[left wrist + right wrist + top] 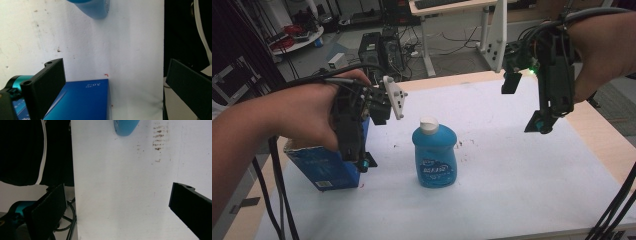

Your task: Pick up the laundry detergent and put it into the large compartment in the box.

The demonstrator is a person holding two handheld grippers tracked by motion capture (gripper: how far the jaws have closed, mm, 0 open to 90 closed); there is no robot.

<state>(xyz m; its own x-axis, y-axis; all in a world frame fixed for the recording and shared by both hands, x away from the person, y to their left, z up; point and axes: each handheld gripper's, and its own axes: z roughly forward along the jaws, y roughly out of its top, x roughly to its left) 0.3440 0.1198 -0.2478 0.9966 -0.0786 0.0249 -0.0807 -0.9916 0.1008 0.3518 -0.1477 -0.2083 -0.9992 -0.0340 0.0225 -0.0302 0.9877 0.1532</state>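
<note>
A blue dish-soap bottle (pixel 434 156) with a white cap stands upright in the middle of the white mat (pixel 522 170). At the mat's left edge stands a blue box (pixel 328 169). My left gripper (pixel 373 137) hovers open over the box's right end, touching nothing. In the left gripper view the box (pixel 82 100) lies low between the wide jaws of the left gripper (pixel 112 86), nearer the left one, and the bottle's base (pixel 93 8) is at the top. My right gripper (pixel 524 102) hangs open and empty above the mat's far right. The right gripper (pixel 120 206) looks at bare mat, with the bottle (pixel 125 126) far off.
The wooden table (pixel 599 137) borders the mat on the right and far side. Black cables (pixel 277 195) trail off the left edge and others (pixel 617 210) off the front right corner. Beyond the table are a computer tower (pixel 379 50) and a desk (pixel 452 20).
</note>
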